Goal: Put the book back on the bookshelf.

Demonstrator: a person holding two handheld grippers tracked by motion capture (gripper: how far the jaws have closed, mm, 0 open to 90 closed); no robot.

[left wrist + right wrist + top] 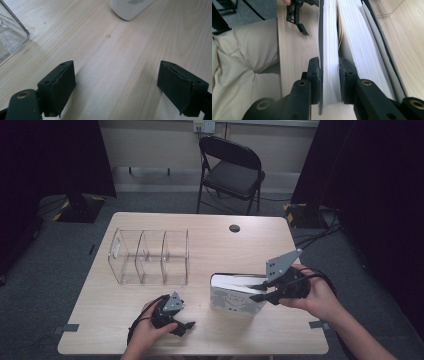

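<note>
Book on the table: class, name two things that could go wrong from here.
The right gripper pinches only the cover and part of the pages, not the whole book; lifted this way, the rest may sag open or tear. The book stands on edge, so a pull might tip it. The left gripper is open, off the book, giving no support.

Dim, soft overhead light; dark edges in high view; close-ups slightly blurred.
</note>
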